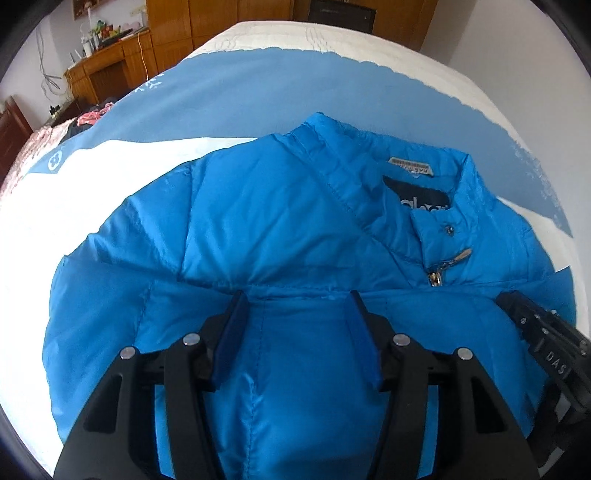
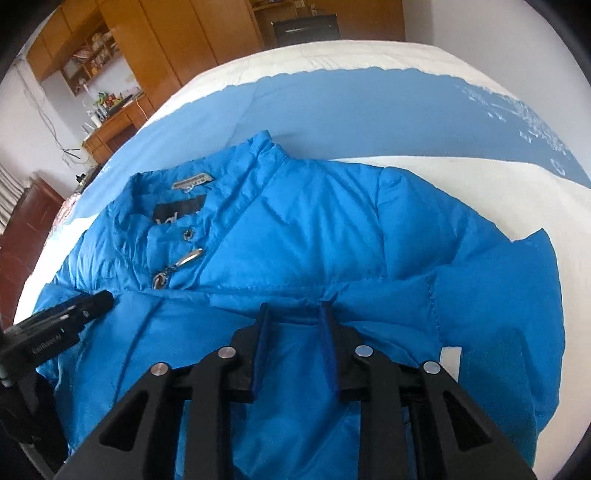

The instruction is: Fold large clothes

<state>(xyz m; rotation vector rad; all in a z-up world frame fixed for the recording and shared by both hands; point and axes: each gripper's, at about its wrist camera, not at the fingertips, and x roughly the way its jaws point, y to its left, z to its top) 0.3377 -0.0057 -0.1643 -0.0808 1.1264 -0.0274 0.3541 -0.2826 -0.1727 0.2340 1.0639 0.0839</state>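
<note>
A blue puffer jacket [image 1: 280,221] lies front-up on a bed [image 1: 332,33], collar [image 1: 417,170] at the far end, its bottom part folded up so the hem edge runs left to right across the chest, just below the zipper pull [image 1: 436,275]. Both grippers sit on that near fold, side by side. The left gripper [image 1: 299,306] has its fingers spread wide, fabric lying loose between them; the right gripper [image 2: 293,314] has a narrower gap with a ridge of cloth in it (whether it pinches, I cannot tell). Any next fold likely runs across the jacket's near-to-far axis.
</note>
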